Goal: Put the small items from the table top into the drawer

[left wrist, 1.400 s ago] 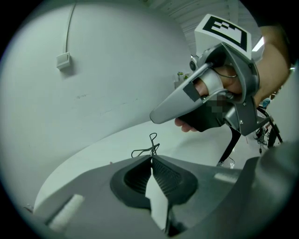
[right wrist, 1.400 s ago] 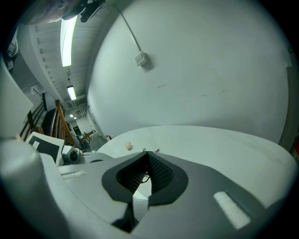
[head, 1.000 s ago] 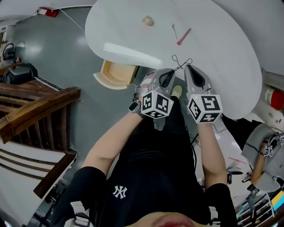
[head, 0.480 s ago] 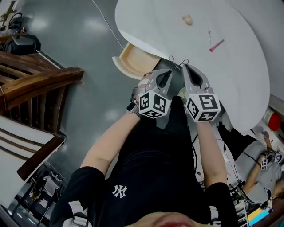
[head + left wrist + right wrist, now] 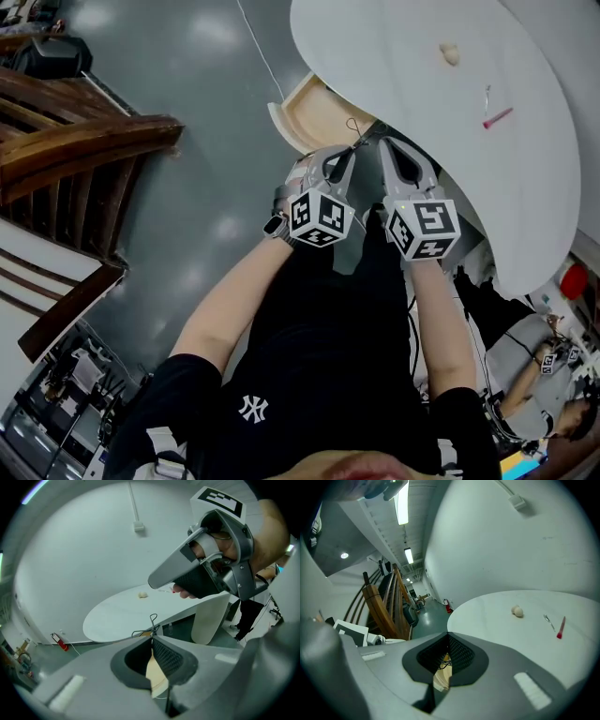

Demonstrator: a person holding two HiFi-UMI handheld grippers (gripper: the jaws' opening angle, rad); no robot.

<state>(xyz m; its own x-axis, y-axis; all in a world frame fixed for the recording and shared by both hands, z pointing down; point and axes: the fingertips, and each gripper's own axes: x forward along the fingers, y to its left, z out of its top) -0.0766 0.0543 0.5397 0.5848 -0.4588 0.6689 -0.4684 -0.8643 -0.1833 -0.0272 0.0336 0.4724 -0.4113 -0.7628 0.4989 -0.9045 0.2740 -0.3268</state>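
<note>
**Thin black wire piece**: bent into loops. It is pinched at the tips of the left gripper, whose jaws are closed on it, at the table's near edge, over the rim of the open drawer.

**Right gripper**: jaws pressed together, nothing seen between them. It is held just beside the left.

**On the table top, well in from that edge:** pale rounded lump, small metal pin, red-tipped stick.

**By view:**
- The drawer is shown whole in the head view alone, under the table's edge.
- In the left gripper view alone, the wire loop is seen standing up from the pads.
- Ceiling strip lights are given by the right gripper view alone.

**Change:** a second ago the drawer was seen well left of the jaw tips, with the wire over the table top. Now the drawer is found directly ahead of them.

**Materials:**
- Table: round, smooth, white.
- Drawer: pale bare wood, curved front.
- Pads: black, cross-hatched.
- Gripper shells: grey, moulded.
</note>
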